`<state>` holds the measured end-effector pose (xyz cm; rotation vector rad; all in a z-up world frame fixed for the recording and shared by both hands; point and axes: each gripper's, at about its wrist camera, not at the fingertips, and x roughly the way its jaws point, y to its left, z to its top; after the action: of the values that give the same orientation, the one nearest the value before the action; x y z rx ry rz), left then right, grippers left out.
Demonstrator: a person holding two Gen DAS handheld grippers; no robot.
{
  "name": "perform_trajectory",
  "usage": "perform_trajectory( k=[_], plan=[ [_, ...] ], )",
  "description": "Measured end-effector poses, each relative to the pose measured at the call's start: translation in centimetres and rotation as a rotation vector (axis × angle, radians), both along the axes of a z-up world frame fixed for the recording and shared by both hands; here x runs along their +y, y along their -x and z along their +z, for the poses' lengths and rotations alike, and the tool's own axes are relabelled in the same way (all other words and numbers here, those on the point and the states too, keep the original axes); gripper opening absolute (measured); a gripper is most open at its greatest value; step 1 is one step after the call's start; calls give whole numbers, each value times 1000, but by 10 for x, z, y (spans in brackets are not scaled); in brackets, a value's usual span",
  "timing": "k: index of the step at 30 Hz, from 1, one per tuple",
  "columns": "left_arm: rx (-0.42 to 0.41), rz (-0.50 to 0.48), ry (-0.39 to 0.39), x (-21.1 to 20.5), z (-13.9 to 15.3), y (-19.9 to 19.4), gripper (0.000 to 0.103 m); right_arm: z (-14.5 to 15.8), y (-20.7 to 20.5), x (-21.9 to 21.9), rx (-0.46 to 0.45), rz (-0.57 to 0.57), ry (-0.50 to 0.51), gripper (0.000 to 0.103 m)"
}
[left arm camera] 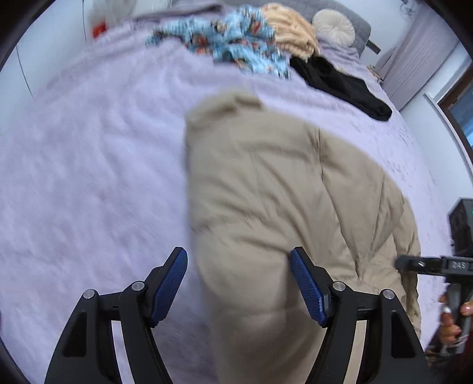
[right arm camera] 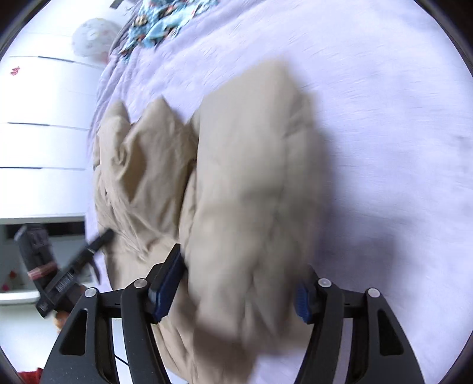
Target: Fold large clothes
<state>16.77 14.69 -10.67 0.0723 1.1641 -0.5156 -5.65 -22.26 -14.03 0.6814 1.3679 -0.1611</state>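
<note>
A large beige padded jacket (left arm camera: 266, 192) lies on the lilac bedspread (left arm camera: 88, 177). My left gripper (left arm camera: 239, 283) is open, its blue pads wide apart, with a bulging fold of the jacket between and in front of them. My right gripper (right arm camera: 239, 283) is open too, with a thick sleeve or fold of the jacket (right arm camera: 251, 206) lying between its fingers. The right gripper also shows at the right edge of the left wrist view (left arm camera: 414, 264), at the jacket's edge. The left gripper shows at the left in the right wrist view (right arm camera: 100, 242).
A blue patterned garment (left arm camera: 233, 44), a peach garment (left arm camera: 289, 29) and a black garment (left arm camera: 343, 82) lie at the far end of the bed. A round cushion (left arm camera: 332, 25) rests by the grey headboard. White drawers (right arm camera: 38, 141) stand beside the bed.
</note>
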Motion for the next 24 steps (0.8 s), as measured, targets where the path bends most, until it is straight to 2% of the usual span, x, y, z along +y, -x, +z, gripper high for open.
perform_trajectory(
  k=[3,4,5,6,8,10,11,12,14,16,18,20,24],
  plan=[
    [-74,20,-1,3,18,-25,74,42,25,-15,-44,-40,114,69],
    [-90,21,-11,-1,20,-35,74,56,32,-18,-80,-54,121,64],
    [-96,16,-19,-9,19,-44,74,69,45,-15,-123,-58,108,41],
    [-95,6,-17,-16,15,-53,74,77,43,-5,-159,-50,84,24],
    [-72,-38,-17,-42,4,-62,74,88,30,18,-209,4,61,23],
    [-50,-94,-52,-75,-13,-59,74,82,16,52,-210,97,71,23],
    [-66,-102,-87,-91,-18,-54,74,70,-7,85,-191,154,101,23],
    [-87,-114,-123,-107,-26,-51,74,56,-11,113,-160,210,156,23],
    [-95,-121,-144,-127,-35,-41,74,40,-28,141,-74,294,305,23],
    [-77,-142,-130,-145,-42,-36,79,16,17,117,-11,276,318,21],
    [-100,-174,-150,-160,-46,-27,79,0,38,101,-8,221,312,19],
    [-119,-183,-182,-167,-49,-22,79,-10,45,89,-1,171,303,19],
    [-96,-171,-164,-151,-37,-21,79,-8,56,80,2,117,254,19]
  ],
)
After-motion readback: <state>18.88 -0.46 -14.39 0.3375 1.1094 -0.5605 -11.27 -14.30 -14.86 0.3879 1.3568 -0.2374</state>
